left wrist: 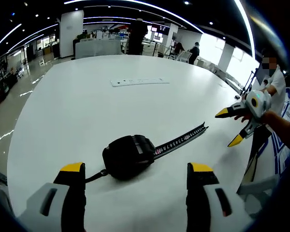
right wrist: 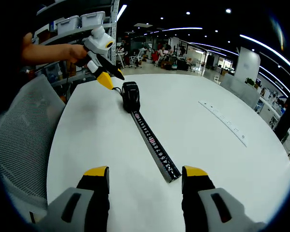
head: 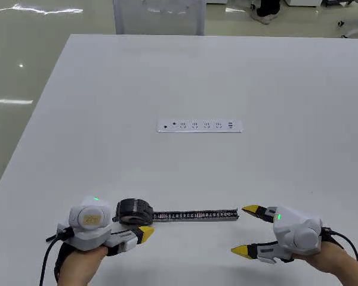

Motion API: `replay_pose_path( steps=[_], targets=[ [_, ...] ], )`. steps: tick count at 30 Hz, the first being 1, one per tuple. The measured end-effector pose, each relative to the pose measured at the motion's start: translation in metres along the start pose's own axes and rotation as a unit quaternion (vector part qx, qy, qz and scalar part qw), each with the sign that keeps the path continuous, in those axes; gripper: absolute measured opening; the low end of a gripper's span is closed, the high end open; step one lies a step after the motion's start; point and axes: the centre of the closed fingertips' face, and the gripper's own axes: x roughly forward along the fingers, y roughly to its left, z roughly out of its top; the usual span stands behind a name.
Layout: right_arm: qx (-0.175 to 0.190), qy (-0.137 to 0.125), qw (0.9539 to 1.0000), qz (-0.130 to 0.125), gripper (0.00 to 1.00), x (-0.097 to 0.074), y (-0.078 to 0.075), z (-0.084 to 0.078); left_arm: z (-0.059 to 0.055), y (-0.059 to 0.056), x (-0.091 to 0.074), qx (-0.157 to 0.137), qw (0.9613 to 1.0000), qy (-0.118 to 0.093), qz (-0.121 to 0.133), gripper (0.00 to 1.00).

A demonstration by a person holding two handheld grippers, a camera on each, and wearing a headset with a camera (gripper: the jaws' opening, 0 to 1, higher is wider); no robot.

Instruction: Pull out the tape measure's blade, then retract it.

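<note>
White and wide, the bench [head: 185,77] has a power strip [head: 199,126] lying flat near its middle. Closer to the person sits the black tape measure [head: 135,210]. Its blade [head: 197,215] is out and lies flat on the bench, pointing toward the person's right.

So the first part of the job looks done: the blade is pulled out. The second part is left, I think, because the blade has not gone back into its case yet.

The left hand-held gripper [left wrist: 136,169] is held low, just beside the tape measure. Its two jaws are wide apart. In the left gripper view the case sits a little ahead of them, and they do not seem to touch it. A thin strap runs from the case toward one jaw.

The right hand-held gripper [head: 246,230] is held low too, facing the other one. Its jaws are apart and hold nothing. The blade's end lies just in front of them, close to one yellow tip.
</note>
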Motion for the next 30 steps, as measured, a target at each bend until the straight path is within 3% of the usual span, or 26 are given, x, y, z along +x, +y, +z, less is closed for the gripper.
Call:
replay_pose_path(
  steps=[6,10,16,30],
  targets=[
    [-0.006,0.005,0.9999,0.011,0.54,0.005,-0.007,-0.002,-0.003,0.0,0.007,-0.005,1.0,0.008,0.003,0.82],
    [-0.031,0.009,0.9992,0.023,0.51,0.008,-0.01,-0.003,0.0,-0.008,0.009,-0.003,0.9999,0.011,0.002,0.82],
    [-0.048,0.014,0.9978,0.043,0.48,0.012,-0.014,-0.003,-0.001,0.003,0.017,-0.008,0.9999,0.011,0.009,0.8],
    [-0.08,0.033,0.9941,0.066,0.4,0.023,-0.03,-0.015,0.001,0.012,0.031,-0.02,0.9995,0.005,0.026,0.78]
  ],
)
